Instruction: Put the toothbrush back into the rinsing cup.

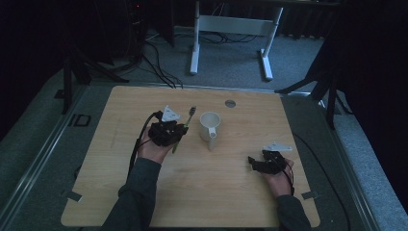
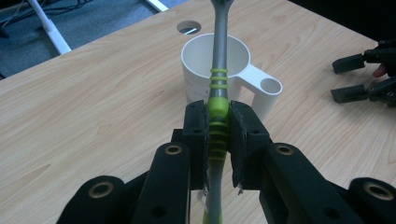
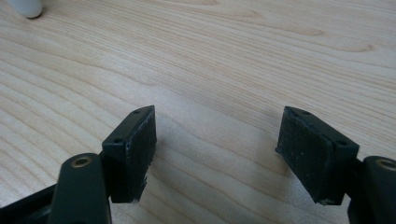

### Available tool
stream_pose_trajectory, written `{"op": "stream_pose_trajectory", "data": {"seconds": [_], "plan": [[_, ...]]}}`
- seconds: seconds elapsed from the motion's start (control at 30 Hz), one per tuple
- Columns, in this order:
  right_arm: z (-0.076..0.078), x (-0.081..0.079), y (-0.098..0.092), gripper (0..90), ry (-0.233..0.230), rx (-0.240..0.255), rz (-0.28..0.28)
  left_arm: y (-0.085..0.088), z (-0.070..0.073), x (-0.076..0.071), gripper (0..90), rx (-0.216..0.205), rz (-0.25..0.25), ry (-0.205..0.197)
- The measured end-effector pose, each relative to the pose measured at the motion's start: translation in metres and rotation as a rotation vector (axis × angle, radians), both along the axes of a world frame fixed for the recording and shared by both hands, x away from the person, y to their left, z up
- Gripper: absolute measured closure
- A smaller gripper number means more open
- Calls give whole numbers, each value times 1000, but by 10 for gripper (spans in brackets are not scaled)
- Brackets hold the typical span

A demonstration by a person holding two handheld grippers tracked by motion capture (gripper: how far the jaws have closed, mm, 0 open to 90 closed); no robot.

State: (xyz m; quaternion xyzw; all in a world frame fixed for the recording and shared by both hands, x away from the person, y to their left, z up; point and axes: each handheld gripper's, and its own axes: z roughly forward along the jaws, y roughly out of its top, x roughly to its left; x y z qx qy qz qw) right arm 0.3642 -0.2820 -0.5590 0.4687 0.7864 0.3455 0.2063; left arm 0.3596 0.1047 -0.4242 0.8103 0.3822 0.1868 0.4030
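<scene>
We clamp the toothbrush point(image 2: 218, 116) in our left gripper point(image 2: 218, 140), head aimed toward the white cup point(image 2: 205, 70), while our right gripper point(image 3: 217, 154) waits open-jawed nearby.

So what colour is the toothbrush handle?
Grey with bright green grip bands, on the toothbrush; the left gripper view shows it best.
</scene>
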Motion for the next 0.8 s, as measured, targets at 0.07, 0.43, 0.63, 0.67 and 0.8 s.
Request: {"op": "stream_pose_trajectory", "data": {"seconds": [0.07,0.43,0.63,0.67,0.8], "plan": [[0,0,0,278,0,0,0,-1,0,0,781,-1,2,-7],[0,0,0,278,-1,-1,1,-3,3,-1,781,-6,-7,-27],[0,0,0,278,0,-1,1,-4,5,-1,781,-20,-9,-40],[0,0,0,278,0,-1,1,-4,6,-1,781,-23,-10,-42],[0,0,0,278,1,0,1,-5,6,-1,780,-31,-12,-56]]}}
